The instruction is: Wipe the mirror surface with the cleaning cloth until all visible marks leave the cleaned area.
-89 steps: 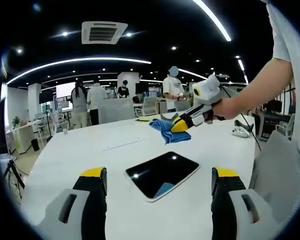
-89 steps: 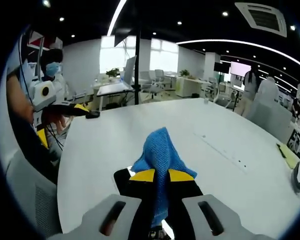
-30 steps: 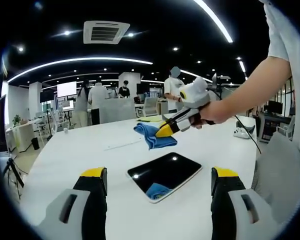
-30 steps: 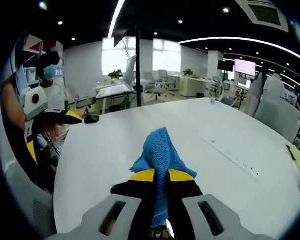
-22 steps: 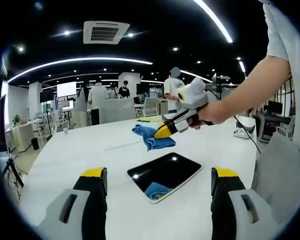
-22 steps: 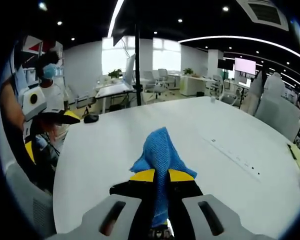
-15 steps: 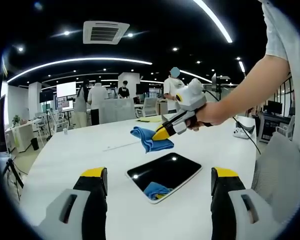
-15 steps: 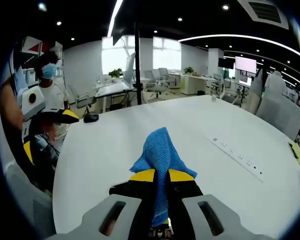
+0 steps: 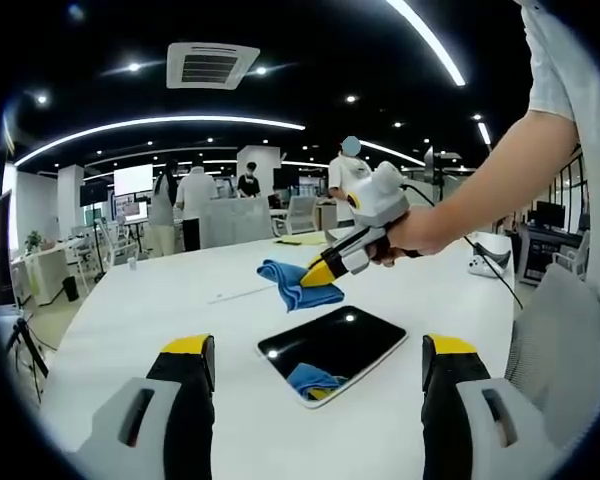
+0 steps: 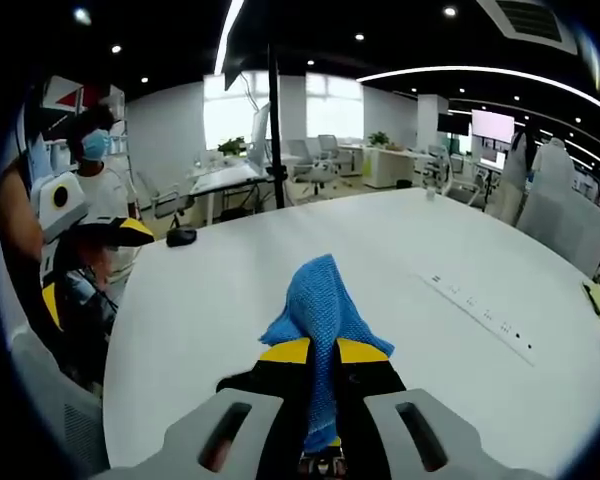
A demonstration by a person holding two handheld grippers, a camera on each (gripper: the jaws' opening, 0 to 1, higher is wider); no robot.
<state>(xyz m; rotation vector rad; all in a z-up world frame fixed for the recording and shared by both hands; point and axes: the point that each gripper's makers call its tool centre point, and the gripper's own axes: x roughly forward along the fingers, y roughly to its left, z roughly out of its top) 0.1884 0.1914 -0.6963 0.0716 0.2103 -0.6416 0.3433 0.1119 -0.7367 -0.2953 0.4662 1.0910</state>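
Observation:
A dark rectangular mirror (image 9: 332, 342) with a white rim lies flat on the white table (image 9: 140, 320); it reflects ceiling lights and the blue cloth. My left gripper (image 9: 312, 352) stands open just in front of it, nothing between its jaws. My right gripper (image 9: 314, 275) comes in from the right, held by a hand, shut on the blue cleaning cloth (image 9: 292, 281), which hangs above the mirror's far edge. In the right gripper view the cloth (image 10: 319, 310) sticks up between the shut yellow-tipped jaws of that gripper (image 10: 321, 350), and a corner of the mirror (image 10: 238, 382) shows under them. The left gripper (image 10: 80, 235) shows at the far left.
A white cable strip (image 10: 478, 304) is set in the table top. A white game controller (image 9: 477, 263) lies near the table's right edge. Several people (image 9: 192, 200) stand behind the table among office chairs and desks. A grey chair back (image 9: 562, 340) is close on the right.
My right gripper has carried the cloth leftward and lower, closer over the mirror's far edge. The cloth's reflection in the mirror has grown. The left gripper has stayed still and open.

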